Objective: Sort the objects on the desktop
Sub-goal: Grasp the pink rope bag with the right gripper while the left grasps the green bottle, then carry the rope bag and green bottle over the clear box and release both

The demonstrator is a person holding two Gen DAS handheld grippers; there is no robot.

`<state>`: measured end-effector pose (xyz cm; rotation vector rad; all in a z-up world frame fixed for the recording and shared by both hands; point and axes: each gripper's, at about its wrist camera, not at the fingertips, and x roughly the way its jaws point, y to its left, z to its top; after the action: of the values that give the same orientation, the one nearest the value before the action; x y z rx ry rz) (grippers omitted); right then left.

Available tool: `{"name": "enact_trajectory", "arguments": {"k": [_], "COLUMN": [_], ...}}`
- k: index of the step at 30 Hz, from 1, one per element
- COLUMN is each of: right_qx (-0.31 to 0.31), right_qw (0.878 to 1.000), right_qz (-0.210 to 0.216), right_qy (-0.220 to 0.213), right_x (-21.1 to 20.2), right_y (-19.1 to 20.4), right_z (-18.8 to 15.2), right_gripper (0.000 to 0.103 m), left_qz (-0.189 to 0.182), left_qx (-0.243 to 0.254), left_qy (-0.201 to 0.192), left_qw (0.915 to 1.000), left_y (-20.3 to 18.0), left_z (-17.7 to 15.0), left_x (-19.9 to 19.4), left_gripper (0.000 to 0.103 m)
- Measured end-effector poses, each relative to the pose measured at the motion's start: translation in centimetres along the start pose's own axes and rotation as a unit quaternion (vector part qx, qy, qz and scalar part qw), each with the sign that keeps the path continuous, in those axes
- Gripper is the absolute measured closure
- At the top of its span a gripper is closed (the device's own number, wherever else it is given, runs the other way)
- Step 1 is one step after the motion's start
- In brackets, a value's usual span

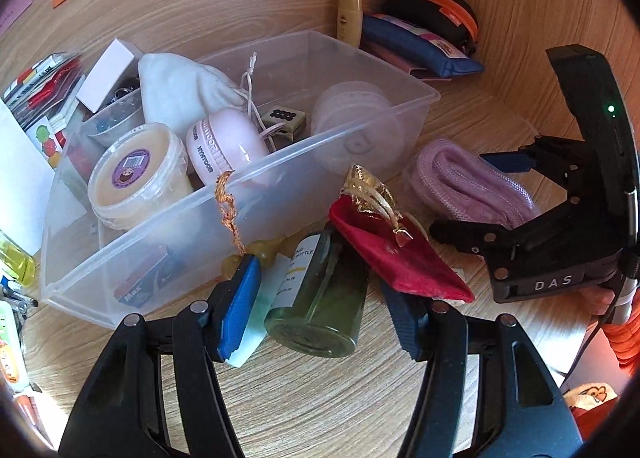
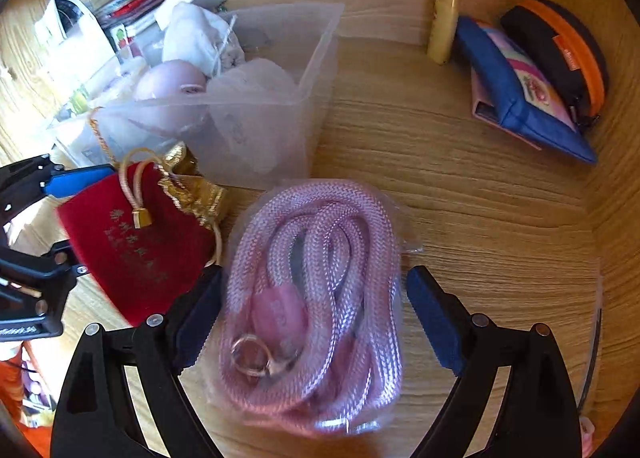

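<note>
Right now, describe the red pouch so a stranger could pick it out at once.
Find the clear plastic bin on the wooden desk. Just outside its near wall lies the red pouch, between the open left gripper fingers, beside the bagged pink rope. Only it is red velvet with a gold-trimmed mouth.

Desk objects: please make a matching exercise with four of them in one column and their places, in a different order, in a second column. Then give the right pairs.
Things
1. pink cord
2. red pouch
3. cream tub
4. blue pouch

Places
A. inside the clear bin
B. at the back of the desk, leaning on the black and orange case
C. between the fingers of the right hand-held gripper
D. on top of the green bottle

Pairs: 1-C, 2-D, 3-A, 4-B
</note>
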<state>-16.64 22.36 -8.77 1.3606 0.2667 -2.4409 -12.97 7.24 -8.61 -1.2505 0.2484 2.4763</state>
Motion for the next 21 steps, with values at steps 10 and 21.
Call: {"name": "enact_trajectory", "arguments": {"k": [10,21], "right_qx": [-0.012,0.004], "right_qw": [1.000,0.997], "right_qz": [0.000,0.014], "right_qy": [-0.023,-0.073], "right_x": [-0.6,-4.3], "right_y": [0.4,0.1], "right_z": [-0.3,-0.5], "right_gripper": [0.037,0.041], "left_qz": [-0.005,-0.009], "left_qx": [0.021,-0.030], "left_qy": [-0.008,-0.058], "left_qw": [0.9997,0.9978], "left_y": [-0.8,0.9], "left_z": [-0.6,-1.2], "left_x": [-0.2,-5.0], "left_gripper": [0.060,0.061]}}
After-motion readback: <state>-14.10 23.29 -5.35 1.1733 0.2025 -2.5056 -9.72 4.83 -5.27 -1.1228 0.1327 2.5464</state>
